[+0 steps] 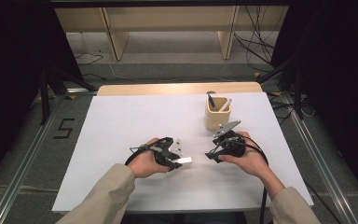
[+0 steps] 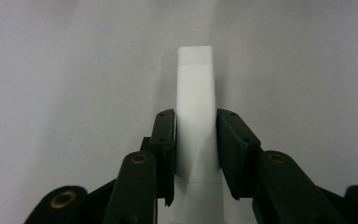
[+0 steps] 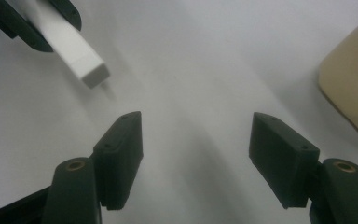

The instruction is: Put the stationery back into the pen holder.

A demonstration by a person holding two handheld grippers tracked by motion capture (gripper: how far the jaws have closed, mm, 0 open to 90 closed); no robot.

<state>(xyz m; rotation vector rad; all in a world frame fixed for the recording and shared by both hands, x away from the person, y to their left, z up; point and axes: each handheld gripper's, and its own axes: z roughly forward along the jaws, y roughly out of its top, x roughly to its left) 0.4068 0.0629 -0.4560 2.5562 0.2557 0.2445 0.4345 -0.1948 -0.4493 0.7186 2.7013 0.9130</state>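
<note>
My left gripper (image 1: 176, 157) clamps a white marker (image 2: 195, 107) around its middle, capped end jutting toward my right gripper (image 3: 196, 140), which hangs wide open and empty just above the bench (image 1: 121, 126). I'd bring the right jaws squarely around that cap, close firmly, then pull straight along the marker's axis. The tan holder (image 1: 217, 115) with 2 pens stands nearby.

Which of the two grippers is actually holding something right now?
The left gripper: its fingers clamp a white rectangular bar. The right gripper is open, nothing between its fingers.
</note>
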